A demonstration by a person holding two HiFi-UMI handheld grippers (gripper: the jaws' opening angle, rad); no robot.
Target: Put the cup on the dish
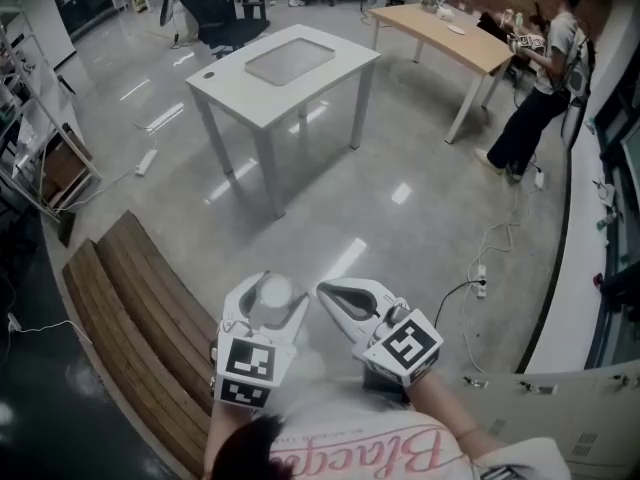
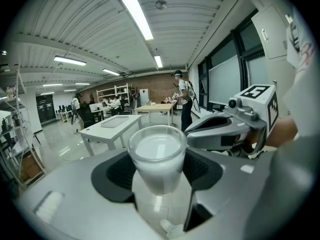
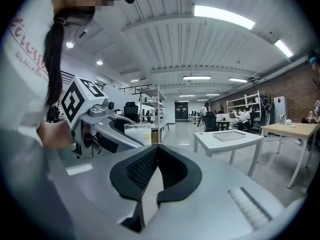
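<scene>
**Cup gripped in the left tool, well short of the white counter**

My left tool (image 2: 157, 175) is closed on the cup (image 2: 156, 151). Its two dark pads press on the cup's sides, and the frosted white cup stands upright between them with its open mouth up. My right tool (image 3: 156, 151) is closed with nothing in it, its pad tips meeting. Its marker cube sits behind it, close to my chest.

In the head view the right tool (image 1: 328, 293) points in toward the left one, just beside it. I cannot tell whether they touch. Both hang above the glossy grey floor (image 1: 420, 218), so the cup (image 1: 275, 290) is in the air and rests on nothing.

A slatted wooden bench (image 1: 130, 308) runs along my left. Farther ahead, well apart from the tools, stands a white counter (image 1: 232, 83) with a flat grey tray (image 1: 290, 60) on its top. Beyond it to the right is a long wooden counter (image 1: 445, 26), with a person (image 1: 545, 78) standing at its far end.
</scene>
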